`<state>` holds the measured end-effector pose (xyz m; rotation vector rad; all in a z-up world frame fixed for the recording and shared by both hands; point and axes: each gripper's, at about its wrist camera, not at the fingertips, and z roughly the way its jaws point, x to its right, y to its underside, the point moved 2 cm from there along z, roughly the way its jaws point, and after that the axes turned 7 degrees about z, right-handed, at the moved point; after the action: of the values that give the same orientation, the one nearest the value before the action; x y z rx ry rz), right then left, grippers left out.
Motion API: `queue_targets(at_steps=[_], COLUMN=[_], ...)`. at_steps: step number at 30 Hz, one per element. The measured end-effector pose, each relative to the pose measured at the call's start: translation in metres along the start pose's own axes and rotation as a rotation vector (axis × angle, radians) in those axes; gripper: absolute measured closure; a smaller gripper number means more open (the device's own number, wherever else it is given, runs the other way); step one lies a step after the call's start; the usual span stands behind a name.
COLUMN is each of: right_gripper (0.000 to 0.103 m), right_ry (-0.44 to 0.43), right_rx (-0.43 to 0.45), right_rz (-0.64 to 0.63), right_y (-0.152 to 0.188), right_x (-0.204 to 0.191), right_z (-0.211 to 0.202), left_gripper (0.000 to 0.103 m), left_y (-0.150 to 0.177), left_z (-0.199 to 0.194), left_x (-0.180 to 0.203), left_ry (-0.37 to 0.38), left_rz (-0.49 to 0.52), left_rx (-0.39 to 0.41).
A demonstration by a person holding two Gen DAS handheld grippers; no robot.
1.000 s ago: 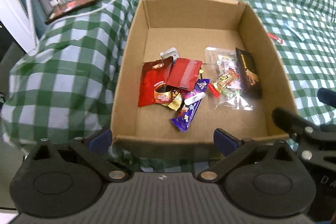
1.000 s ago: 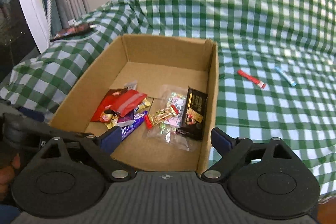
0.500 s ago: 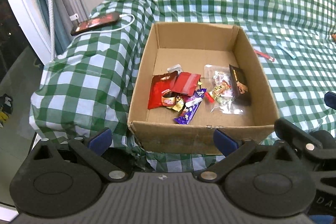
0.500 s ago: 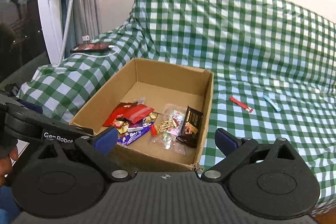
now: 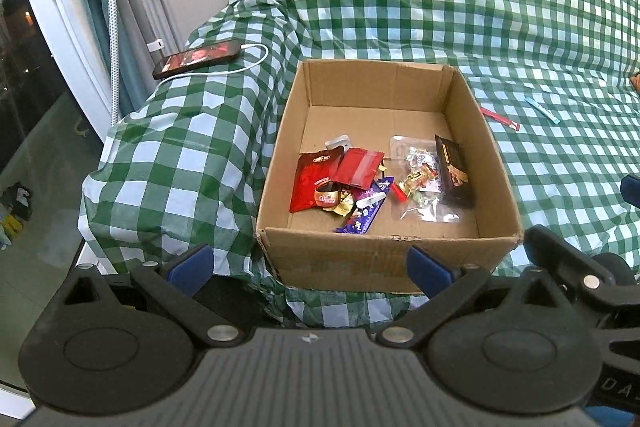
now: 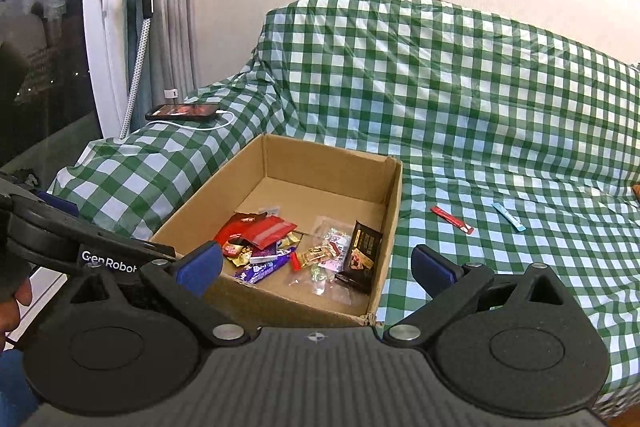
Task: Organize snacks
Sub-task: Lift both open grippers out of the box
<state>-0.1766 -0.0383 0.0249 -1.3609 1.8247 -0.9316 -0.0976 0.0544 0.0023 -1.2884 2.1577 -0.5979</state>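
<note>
Left wrist view shows the left gripper (image 5: 308,265) with its two blue fingers spread wide and nothing between them; it hangs just before the near wall of the cardboard box (image 5: 384,259). The right gripper (image 6: 318,265) is also spread and empty, and the near right corner of the box lies between its fingers.

The box is open on top, made of plain brown corrugated board with a torn near edge. Inside, the snacks lie on the floor toward 6 o'clock: a red pouch (image 5: 310,183) with a smaller red wrapper (image 5: 358,167) on it, a purple bar (image 5: 366,215), a clear crinkled bag of candies (image 5: 424,183) and a dark flat packet (image 5: 452,167) leaning at the right wall. Two thin sticks stay outside, well apart from the box at 2 o'clock — a red stick (image 6: 452,219) and a light blue stick (image 6: 508,217).

Everything rests on a sofa under a green-and-white checked cover (image 6: 460,99), glossy and wrinkled. At 10 o'clock a phone (image 5: 198,59) with a white cable (image 5: 240,67) lies on the armrest; behind it are grey curtains (image 6: 176,7) and a white door frame (image 6: 96,27).

Small items under the red wrappers are too crowded to name — only golden foil shows. The right gripper's body is cut off at the right edge of the left view.
</note>
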Motion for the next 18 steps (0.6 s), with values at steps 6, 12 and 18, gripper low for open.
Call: queue_targets(at_steps=[6, 12, 18], right_gripper=[0.002, 0.002, 0.002], right_ry=[-0.001, -0.005, -0.016], right_rx=[-0.010, -0.032, -0.066], right_rz=[0.004, 0.015, 0.039], right_y=[0.001, 0.004, 0.007], right_x=[0.001, 0.003, 0.011], right_z=[0.001, 0.008, 0.021], left_gripper=[0.000, 0.000, 0.000], left_y=[0.001, -0.001, -0.005], left_z=[0.001, 0.012, 0.026], left_x=[0.000, 0.001, 0.008], left_ry=[-0.001, 0.004, 0.000], left_rz=[0.006, 0.019, 0.051], left_rx=[-0.010, -0.035, -0.063])
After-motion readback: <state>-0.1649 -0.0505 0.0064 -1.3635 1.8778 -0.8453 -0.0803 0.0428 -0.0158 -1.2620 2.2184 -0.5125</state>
